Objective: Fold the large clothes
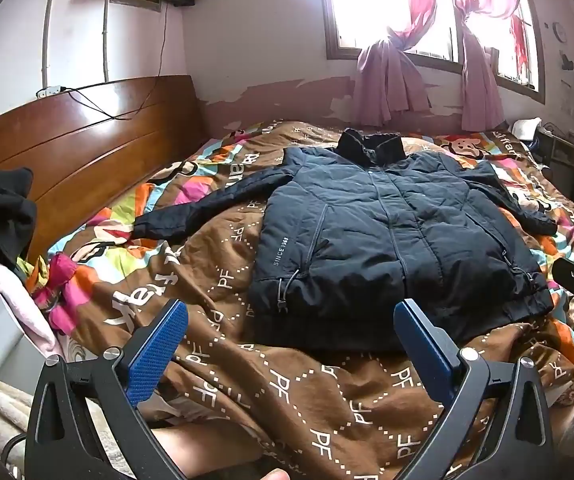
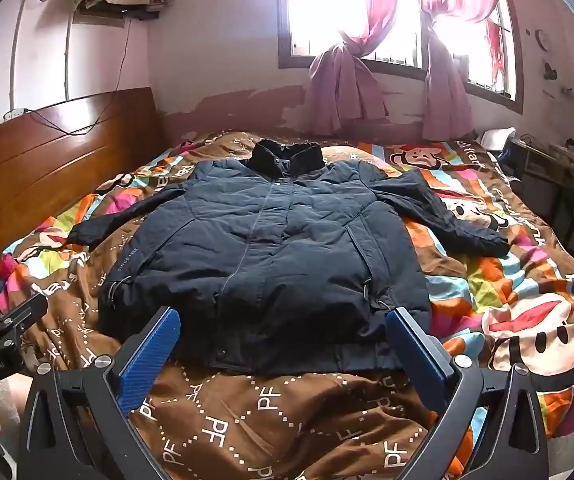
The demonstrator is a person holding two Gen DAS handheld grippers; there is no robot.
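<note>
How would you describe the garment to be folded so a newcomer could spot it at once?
Start at the bed with the wooden headboard and the bright cartoon bedspread. Spread flat in its middle, front up and sleeves out, lies the dark navy padded jacket. It is the only plain dark shape on the pattern, with a black stand-up collar.

The jacket [image 2: 271,248] is dark navy; the bedcover [image 2: 247,412] is brown with white "PF" diamonds; at 12 o'clock, pink curtains [image 2: 343,92].
</note>
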